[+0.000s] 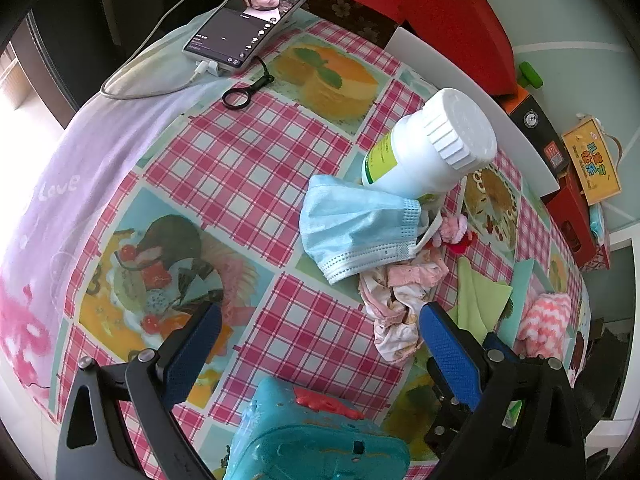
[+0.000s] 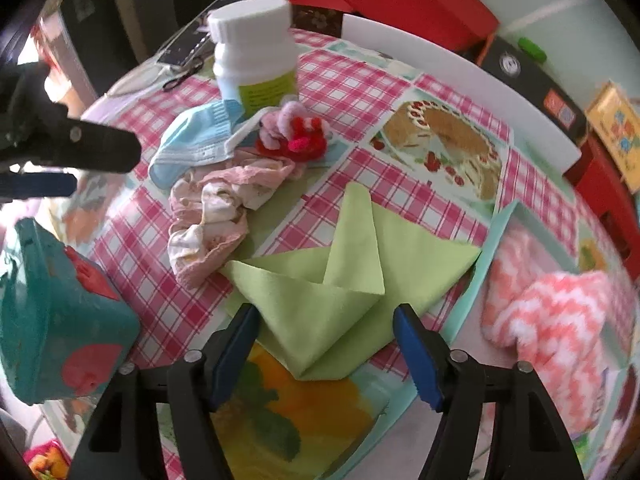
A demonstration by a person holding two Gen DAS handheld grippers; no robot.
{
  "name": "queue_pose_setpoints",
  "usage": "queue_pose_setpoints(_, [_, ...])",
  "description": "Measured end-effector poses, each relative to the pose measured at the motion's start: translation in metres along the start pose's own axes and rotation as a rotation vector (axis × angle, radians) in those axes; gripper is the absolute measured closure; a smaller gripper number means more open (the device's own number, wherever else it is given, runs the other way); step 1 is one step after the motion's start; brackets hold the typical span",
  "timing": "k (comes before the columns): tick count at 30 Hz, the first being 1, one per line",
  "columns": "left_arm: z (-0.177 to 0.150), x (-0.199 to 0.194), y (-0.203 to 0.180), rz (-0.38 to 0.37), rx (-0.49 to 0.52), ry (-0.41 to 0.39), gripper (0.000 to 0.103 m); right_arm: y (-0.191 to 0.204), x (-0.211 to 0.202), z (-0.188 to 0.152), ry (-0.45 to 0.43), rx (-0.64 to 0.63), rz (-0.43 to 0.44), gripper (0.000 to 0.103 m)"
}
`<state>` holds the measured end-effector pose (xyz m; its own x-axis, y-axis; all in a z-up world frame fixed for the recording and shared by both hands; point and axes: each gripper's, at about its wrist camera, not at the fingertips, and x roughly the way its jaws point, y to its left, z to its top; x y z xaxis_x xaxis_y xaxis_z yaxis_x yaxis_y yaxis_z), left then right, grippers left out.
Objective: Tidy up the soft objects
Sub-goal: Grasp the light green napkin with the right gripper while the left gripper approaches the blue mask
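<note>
Lying on the checked tablecloth (image 2: 352,80), a folded green cloth (image 2: 340,300) is framed by the right gripper (image 2: 326,340), whose jaws are held apart with the pads clear of the fabric. The left gripper (image 1: 320,332) is seen wide open above the table, gripping nothing. A blue face mask (image 1: 356,224) and a crumpled pink garment (image 1: 396,304) are found beside a white bottle (image 1: 432,148), near a teal box (image 1: 312,436).

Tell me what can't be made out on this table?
- Bottle label: left view, face mask covers it; right view, blurred.
- Teal box: left view, bottom edge cuts it.
- Phone text: too small.
- Pink knit: right view, blurred.
</note>
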<state>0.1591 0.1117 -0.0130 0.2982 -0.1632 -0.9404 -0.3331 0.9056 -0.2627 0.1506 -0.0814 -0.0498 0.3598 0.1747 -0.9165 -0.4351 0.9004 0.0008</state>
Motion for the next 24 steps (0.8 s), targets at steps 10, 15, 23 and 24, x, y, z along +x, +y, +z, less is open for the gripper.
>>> queue_pose_setpoints(10, [0.002,0.004,0.001,-0.011,-0.003,0.006,0.004,-0.007,0.0,-0.006,-0.002,0.066,0.005,0.033])
queue_pose_setpoints(15, [0.012,0.006,0.001,-0.02,-0.002,0.017,0.004,-0.006,-0.003,-0.006,-0.016,0.074,0.016,0.037])
queue_pose_setpoints(23, [0.043,0.013,-0.021,-0.005,0.124,0.069,0.004,-0.009,-0.003,-0.005,-0.046,0.072,0.06,0.058])
queue_pose_setpoints(24, [0.047,0.016,-0.024,0.007,0.151,0.079,0.004,-0.011,-0.002,-0.005,-0.047,0.076,0.062,0.06])
